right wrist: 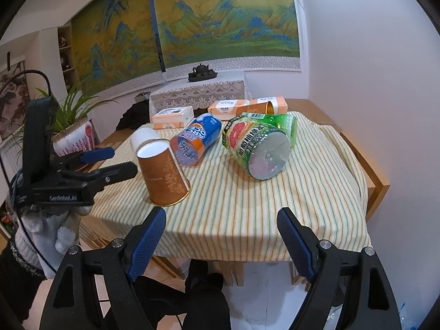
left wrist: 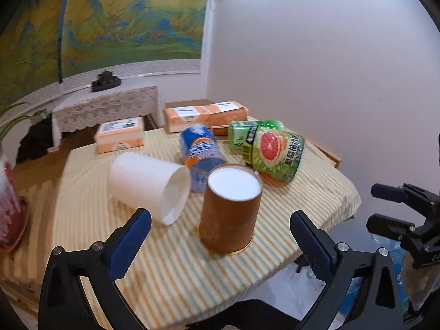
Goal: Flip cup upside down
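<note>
**Brown cup stands rim-down on the striped cloth**

The brown paper cup (left wrist: 229, 210) (right wrist: 162, 174) stands upside down on the striped tablecloth (left wrist: 192, 280) (right wrist: 247, 206), its gold-edged rim on the cloth and its white base facing up. It sits near the front edge of the table, free of both grippers.

Just behind and to its left, a white cup (left wrist: 150, 185) (right wrist: 144, 137) lies on its side with its mouth turned toward the brown cup. A blue and orange can (left wrist: 200, 154) (right wrist: 196, 143) lies on its side directly behind the brown cup, and a green grapefruit-label bottle (left wrist: 271, 148) (right wrist: 258, 148) lies beside the can, to the right.

The left gripper (left wrist: 220, 242) (right wrist: 118, 162) is held close in front of the brown cup, its jaws spread wide to either side of the cup and holding nothing. The right gripper (right wrist: 221, 233) (left wrist: 385, 206) hangs off the table's front edge, jaws likewise wide apart and empty.

Orange and white boxes (left wrist: 119, 134) (right wrist: 172, 118) lie at the far side of the table.
</note>
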`<state>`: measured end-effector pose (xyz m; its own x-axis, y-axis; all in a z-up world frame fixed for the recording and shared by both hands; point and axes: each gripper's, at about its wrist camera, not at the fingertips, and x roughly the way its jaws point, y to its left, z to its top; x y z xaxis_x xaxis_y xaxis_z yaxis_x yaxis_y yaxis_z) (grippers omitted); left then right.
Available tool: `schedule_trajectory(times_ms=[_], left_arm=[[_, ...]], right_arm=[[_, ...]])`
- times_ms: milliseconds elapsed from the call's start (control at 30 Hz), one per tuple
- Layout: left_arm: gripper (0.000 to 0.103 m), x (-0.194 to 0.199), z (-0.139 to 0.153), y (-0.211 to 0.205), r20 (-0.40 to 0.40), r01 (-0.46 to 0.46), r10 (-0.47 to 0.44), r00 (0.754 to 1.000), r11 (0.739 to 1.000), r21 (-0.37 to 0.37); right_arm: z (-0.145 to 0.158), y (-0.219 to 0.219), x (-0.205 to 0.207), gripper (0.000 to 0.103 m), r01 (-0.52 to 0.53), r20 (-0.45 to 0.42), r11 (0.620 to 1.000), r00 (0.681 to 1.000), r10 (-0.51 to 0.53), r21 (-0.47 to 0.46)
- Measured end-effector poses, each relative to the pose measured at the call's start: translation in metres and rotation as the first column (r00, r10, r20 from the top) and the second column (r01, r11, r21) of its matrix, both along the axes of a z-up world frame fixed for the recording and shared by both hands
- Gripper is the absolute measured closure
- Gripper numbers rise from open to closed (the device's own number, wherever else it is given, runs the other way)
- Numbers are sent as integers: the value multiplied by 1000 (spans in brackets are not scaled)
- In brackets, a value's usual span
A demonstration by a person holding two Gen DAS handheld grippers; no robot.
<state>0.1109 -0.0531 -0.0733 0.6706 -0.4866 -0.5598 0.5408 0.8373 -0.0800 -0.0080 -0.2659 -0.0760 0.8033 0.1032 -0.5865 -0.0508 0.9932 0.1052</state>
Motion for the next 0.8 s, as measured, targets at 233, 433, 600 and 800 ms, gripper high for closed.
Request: schedule_trajectory(times_ms=[233,433,600,800], left_arm=[[1,-25,5,23,-34,-147,149,988,988,50],[1,-59,7,44,-29,-279,281,959,958,71],[1,-94,17,64,33,-410,409,912,912,16],[1,-134,39,86,169,-541,545,821,838,-74]], right_arm=[[3,14,-5,23,31,13,999,999,-31,-10],[4,24,-10,19,75,34,997,997,-74,-29],[7,32,-15,18,89,64,995,994,-86,-45],[13,40,-22,18,94,102,995,991,-91,-21]])
